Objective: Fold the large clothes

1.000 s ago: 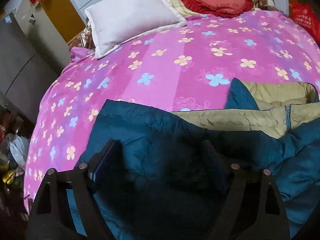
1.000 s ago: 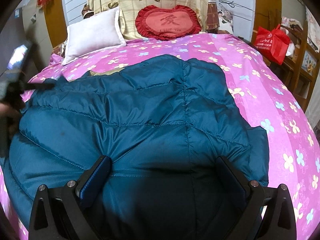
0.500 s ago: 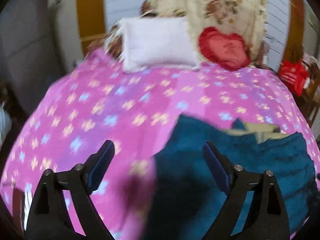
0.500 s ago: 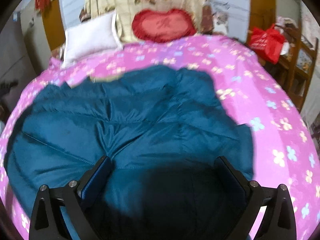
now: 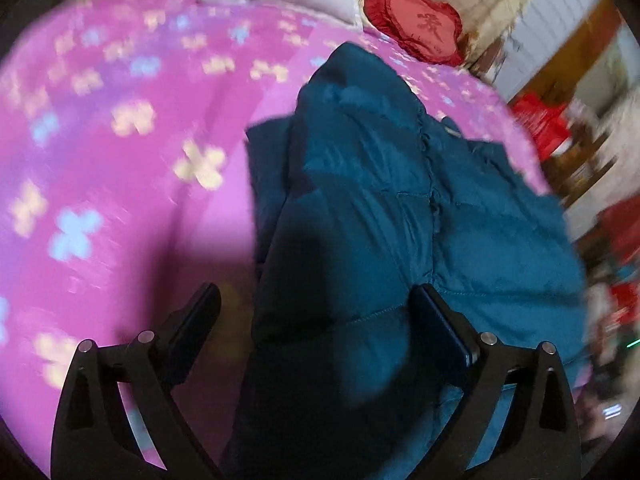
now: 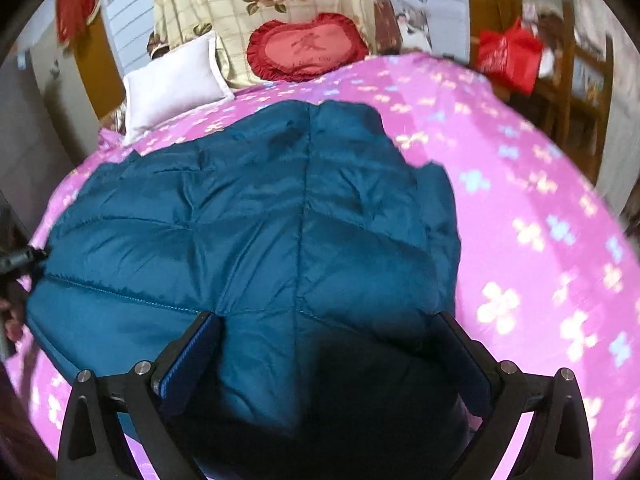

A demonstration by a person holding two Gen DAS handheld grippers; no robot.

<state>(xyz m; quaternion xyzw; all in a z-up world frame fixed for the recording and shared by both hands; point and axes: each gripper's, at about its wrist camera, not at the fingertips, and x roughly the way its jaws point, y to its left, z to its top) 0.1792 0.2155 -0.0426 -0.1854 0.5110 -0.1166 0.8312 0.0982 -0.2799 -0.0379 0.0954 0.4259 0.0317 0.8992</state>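
Bed [image 6: 520,184] is seen covered by a pink flowered sheet; most of the near half is taken up by the teal padded jacket [image 6: 280,232], laid flat on the sheet, quilt seams up; in the left wrist view the jacket [image 5: 380,200] is seen with one side doubled over itself, a thicker layered ridge along its left edge, so at least one fold is judged done; sleeves are not seen sticking out in either view; whether they are tucked under cannot be told; bundle is still wide and puffy, so further folding into a compact stack is judged left, likely a halving along its length plus flattening; task rated roughly midway.

White pillow [image 6: 172,80] and red heart cushion [image 6: 308,46] are seen at the headboard, well apart from the jacket; red bag [image 6: 508,56] is seen off the bed at right.

Left gripper [image 5: 316,308] is held over the jacket's left edge, jaws apart, nothing clamped; right gripper [image 6: 328,344] is held over the near hem, jaws apart, fabric beneath but not pinched; left view is motion-blurred, so fine contact cannot be told.
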